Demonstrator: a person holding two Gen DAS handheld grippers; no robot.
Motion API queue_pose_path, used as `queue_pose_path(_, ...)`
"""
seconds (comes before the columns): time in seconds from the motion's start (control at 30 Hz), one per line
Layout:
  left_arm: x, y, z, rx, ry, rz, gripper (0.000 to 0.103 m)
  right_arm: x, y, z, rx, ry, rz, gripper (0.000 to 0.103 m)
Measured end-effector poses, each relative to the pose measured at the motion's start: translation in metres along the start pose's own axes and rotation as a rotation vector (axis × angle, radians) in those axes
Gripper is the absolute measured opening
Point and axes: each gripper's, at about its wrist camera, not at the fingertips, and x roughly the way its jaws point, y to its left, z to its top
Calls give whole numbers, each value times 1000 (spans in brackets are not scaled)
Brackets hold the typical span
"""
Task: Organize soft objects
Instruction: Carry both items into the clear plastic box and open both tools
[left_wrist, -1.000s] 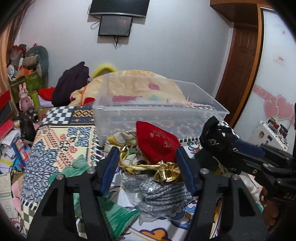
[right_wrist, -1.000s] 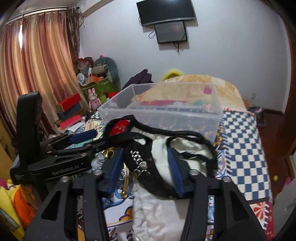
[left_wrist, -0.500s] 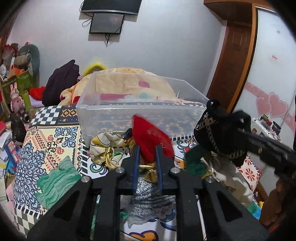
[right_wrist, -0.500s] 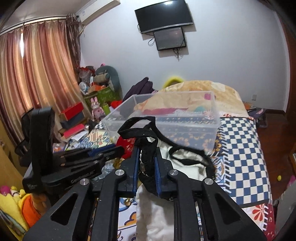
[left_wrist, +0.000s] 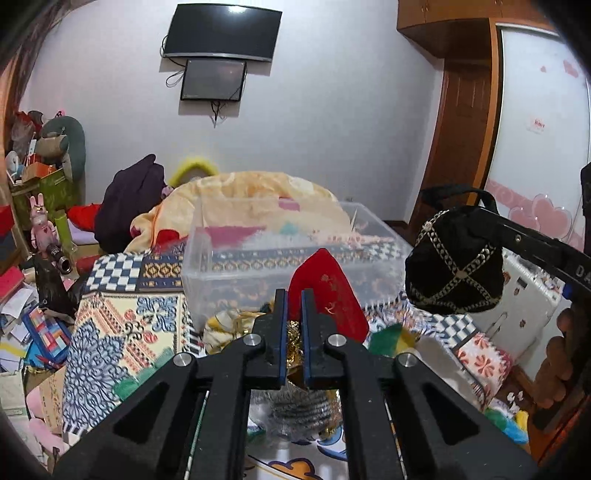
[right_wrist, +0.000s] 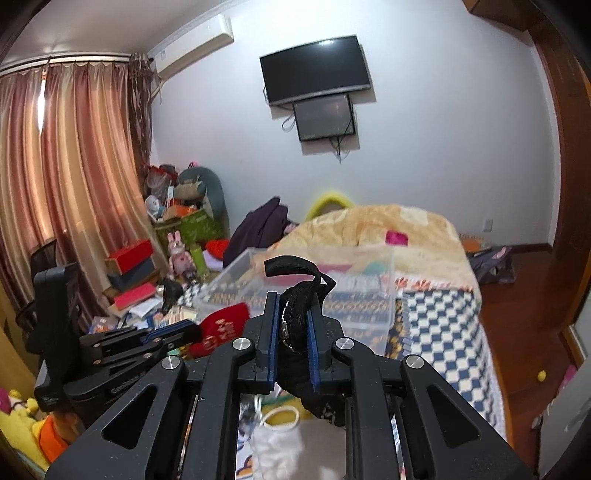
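Hidden or unclear: the lower part of the red fabric pouch with gold print (left_wrist: 327, 295) sits behind the left gripper (left_wrist: 291, 317), so the gold gathered neck shows only as a glint between the blue pads. In the right wrist view the black pouch with gold chain trim (right_wrist: 295, 317) is mostly covered by the right gripper (right_wrist: 291, 321); only its strap loop and a strip of dark cloth show. The grey knitted item (left_wrist: 299, 410) at lower centre of the left view is cut off by the gripper body. The contents of the clear plastic storage box (left_wrist: 229, 273) cannot be made out through its walls.

Task things: the red pouch is teardrop-shaped, tip up, at centre frame in front of the box's near wall and above the patterned bedspread (left_wrist: 122, 314). The left gripper's pads are drawn nearly together, clamped on its gold neck. The black pouch is rounded, crossed by gold chain lines, hanging at right of the left view (left_wrist: 454, 266) beside the box, clear of the bed. The right gripper's pads are pressed in on its top.

Count: two grippers, two held pouches, one box, one grey knit, two wall screens (left_wrist: 221, 33) at top centre.
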Motion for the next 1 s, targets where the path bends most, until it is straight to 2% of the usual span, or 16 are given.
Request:
queue_pose_path(0.23,-12,5,32,40,-68,39,5,3,-3,25,-25,-62,-22,12)
queue_pose_path(0.47,-3,13,59,47,-89,78,5,26,2,37,-68,-59,-42,12)
queue_pose_path(0.73,26,31,80,-1,-75,117,5,57,-2,34,-88,-4,-46,12)
queue_pose_path(1.0,60,41,81,-22,-28,157,5,88,-8,28,-91,92,-30,12)
